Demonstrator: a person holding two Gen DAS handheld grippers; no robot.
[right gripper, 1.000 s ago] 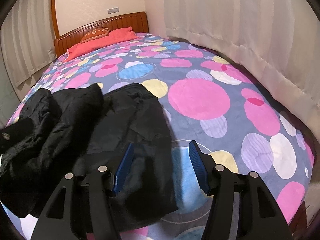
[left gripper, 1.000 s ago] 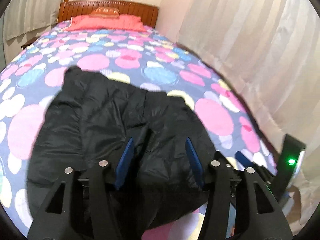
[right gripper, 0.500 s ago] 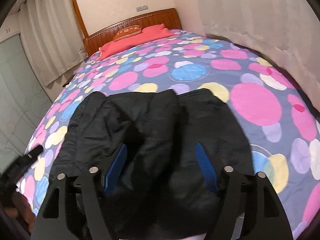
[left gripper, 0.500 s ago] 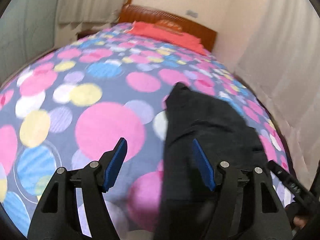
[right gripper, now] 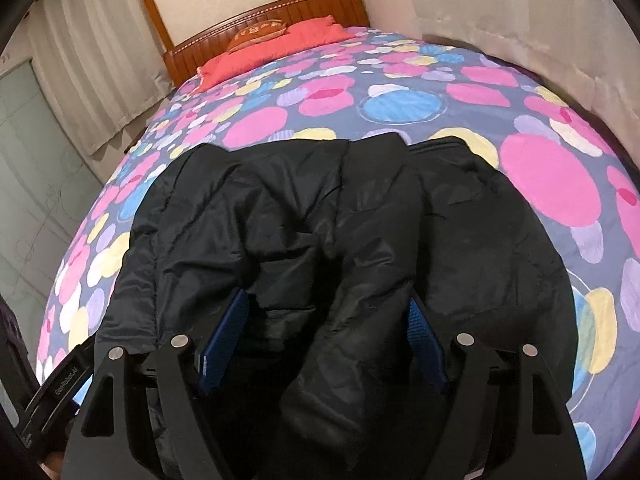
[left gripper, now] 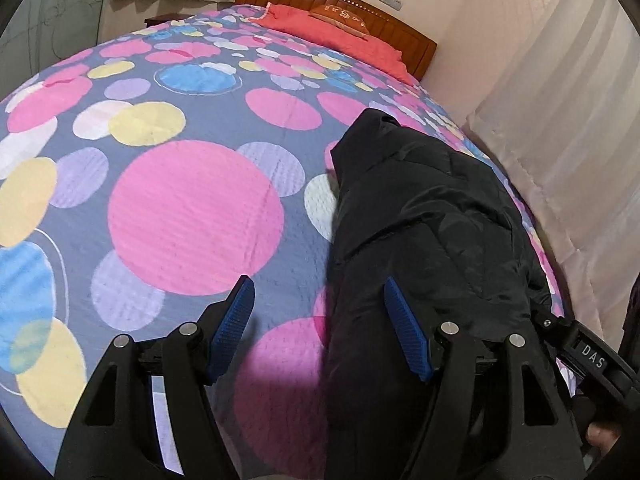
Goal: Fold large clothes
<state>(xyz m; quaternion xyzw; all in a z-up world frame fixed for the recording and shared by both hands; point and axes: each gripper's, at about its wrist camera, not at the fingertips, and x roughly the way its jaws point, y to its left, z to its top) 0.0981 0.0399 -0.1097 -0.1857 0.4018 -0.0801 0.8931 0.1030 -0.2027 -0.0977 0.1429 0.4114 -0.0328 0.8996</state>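
On the bed (left gripper: 180, 208), both grippers, left (left gripper: 318, 330) and right (right gripper: 326, 340), gaped empty over the jacket (right gripper: 320, 220); its slick, puffy fabric might slip a shallow pinch.

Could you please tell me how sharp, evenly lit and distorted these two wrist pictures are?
Left wrist view: strong fisheye bulge curves the bed cover; sharp focus, with a soft shadow beside the black jacket, whose folds barely show. Right wrist view: the same bulge bends the headboard; even indoor light, dark vignette at the corners, no harsh glare, only a dull sheen on the jacket.
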